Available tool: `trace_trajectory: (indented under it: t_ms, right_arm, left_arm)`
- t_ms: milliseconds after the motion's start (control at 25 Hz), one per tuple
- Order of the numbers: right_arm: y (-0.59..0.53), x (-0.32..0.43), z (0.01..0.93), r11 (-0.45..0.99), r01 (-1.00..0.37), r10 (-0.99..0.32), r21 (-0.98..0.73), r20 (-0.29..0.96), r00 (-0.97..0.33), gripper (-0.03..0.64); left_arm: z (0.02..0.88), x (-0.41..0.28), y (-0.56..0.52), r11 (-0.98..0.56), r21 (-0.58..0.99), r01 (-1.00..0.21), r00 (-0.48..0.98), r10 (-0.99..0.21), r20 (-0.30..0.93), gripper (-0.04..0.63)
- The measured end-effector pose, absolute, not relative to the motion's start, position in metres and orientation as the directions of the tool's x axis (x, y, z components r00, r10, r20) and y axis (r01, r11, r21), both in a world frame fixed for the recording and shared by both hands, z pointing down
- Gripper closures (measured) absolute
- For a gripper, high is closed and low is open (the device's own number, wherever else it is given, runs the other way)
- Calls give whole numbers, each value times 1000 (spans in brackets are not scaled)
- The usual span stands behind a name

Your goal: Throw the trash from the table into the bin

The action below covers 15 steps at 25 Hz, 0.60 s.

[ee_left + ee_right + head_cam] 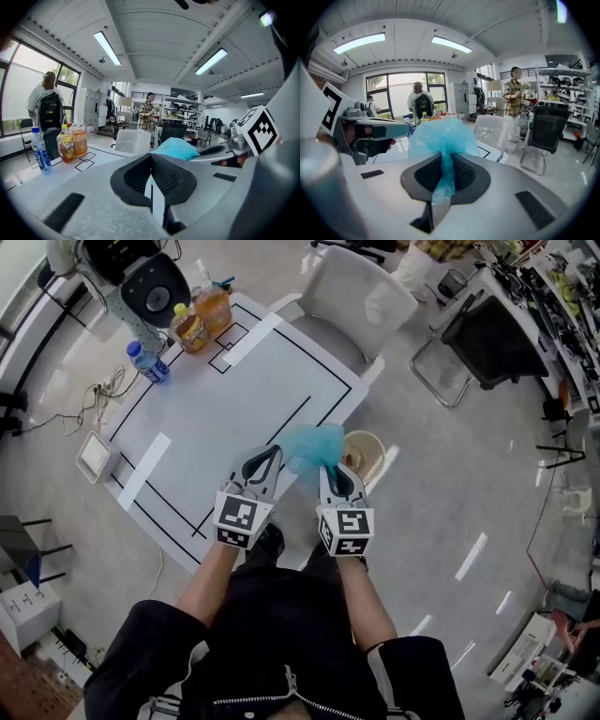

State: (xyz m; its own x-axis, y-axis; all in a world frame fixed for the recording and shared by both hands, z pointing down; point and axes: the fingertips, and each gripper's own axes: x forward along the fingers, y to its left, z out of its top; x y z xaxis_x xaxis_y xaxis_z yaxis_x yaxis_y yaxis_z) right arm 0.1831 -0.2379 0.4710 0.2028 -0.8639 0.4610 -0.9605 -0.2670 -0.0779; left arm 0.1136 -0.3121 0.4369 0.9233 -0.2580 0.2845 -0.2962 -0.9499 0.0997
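Trash is one crumpled blue plastic bag (312,448), off the table (234,418) and held up in the air. In the head view it sits over the table's near right edge and overlaps the left rim of the bin (380,451), which stands on the floor just beside the table. Right claw (330,468) is clenched on the bag: in the right gripper view the bag's neck is pinched between both pads (461,171), the bulk puffs out past the tips and a tail hangs down behind them. Left claw (272,454) is closed with its pads together and nothing between them in the left gripper view; it sits just beside the right claw and isn't touching the bag. The bag and right claw hide part of the bin, so I can't tell if the bag is truly over the opening. The head view crops the person's arms at the bottom. At the table's far end are two orange drink bottles (190,329), both with yellow labels whose print is too small to read, and a water bottle (147,362) with an unreadable blue label. The marker cubes show only black-and-white square patterns, no text. White chair (356,296) stands at the far side.
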Motion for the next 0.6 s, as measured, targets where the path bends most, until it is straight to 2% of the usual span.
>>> trace_trajectory:
  t_ms: [280,600]
  right_arm:
    - [-208,228,469,-238,-966,-883,-105,439,170,586]
    - [-153,306,461,-175,-978,-897,-114,428,111,588]
  left_arm:
    - [435,153,-280,-935,82,-345,904,-308,297,588]
    - [429,229,-219,-913,60,-402,879,-367,304,588]
